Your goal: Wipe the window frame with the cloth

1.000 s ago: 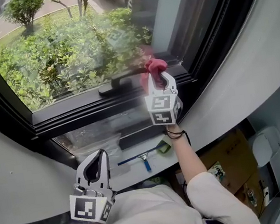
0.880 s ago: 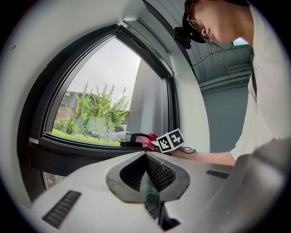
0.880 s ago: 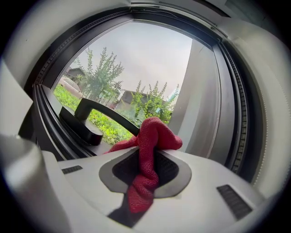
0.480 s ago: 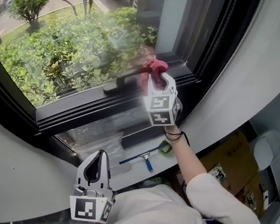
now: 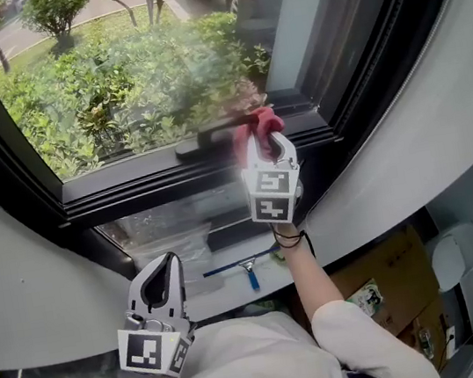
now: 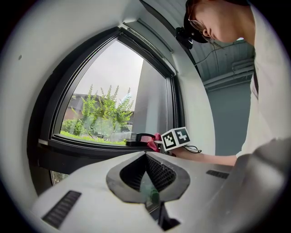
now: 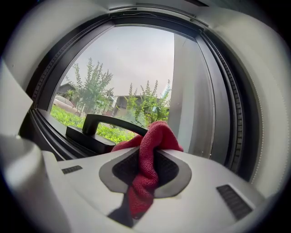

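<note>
Red cloth (image 5: 265,120) sticks out past the tips of the right gripper (image 5: 264,137), which is clenched on it. In the right gripper view the cloth bunches up between the jaws and trails down behind them. It sits at the lower rail of the black window frame (image 5: 155,180), just beside the right end of the handle (image 5: 206,139). The left gripper (image 5: 168,261) hangs low, well apart from the frame, jaws together with nothing between them.

Red cloth (image 5: 260,123) bunched, at black window frame (image 5: 155,180) btm rail, nr rt corner
</note>
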`<state>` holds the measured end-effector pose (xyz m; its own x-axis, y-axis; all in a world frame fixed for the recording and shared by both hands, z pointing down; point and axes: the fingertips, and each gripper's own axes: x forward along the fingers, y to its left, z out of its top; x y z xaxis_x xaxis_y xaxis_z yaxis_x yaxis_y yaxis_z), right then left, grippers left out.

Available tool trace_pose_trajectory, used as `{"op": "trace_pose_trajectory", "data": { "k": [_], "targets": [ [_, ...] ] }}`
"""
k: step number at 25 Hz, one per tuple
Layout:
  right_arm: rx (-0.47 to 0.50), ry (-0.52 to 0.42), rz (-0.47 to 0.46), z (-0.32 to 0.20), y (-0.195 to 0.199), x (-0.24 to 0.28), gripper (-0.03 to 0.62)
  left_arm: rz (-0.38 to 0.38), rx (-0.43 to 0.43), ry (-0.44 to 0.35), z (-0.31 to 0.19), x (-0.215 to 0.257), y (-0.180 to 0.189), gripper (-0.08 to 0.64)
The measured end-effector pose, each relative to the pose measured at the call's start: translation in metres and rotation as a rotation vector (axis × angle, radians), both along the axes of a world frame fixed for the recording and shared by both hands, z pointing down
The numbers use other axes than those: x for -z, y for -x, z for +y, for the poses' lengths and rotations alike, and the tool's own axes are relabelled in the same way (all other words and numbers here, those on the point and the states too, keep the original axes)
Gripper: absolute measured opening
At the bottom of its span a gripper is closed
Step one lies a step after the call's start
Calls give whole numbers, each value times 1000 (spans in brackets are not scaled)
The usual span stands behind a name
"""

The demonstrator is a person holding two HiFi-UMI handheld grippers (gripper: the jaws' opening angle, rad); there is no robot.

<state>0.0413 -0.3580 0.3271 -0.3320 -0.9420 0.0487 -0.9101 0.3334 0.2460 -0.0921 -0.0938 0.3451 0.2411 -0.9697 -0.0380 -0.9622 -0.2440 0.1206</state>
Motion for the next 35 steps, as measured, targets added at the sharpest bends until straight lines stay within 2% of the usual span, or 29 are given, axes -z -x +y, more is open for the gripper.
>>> {"op": "trace_pose_trajectory", "data": {
  "k": [6, 11, 18, 21, 27, 35],
  "targets": [
    [37, -5, -13, 2, 0, 0, 84, -1, -19, -3, -8, 3, -18, 8],
    [106, -18, -21, 4, 0, 1, 84, 2, -6, -4, -13, 5, -29, 8],
    [238, -112, 49, 9, -11, 5, 87, 7, 29, -10, -14, 14, -45, 8],
    [174, -152, 83, 2, -47, 10, 89, 9, 46, -2, -12, 13, -49, 8],
    [24, -171, 59, -30, -135, 13, 87, 1, 76, 21, -10, 8, -50, 8],
    [-23, -224, 150, -46, -165, 8, 89, -12, 51, 41, -15, 5, -64, 8]
  ]
}}
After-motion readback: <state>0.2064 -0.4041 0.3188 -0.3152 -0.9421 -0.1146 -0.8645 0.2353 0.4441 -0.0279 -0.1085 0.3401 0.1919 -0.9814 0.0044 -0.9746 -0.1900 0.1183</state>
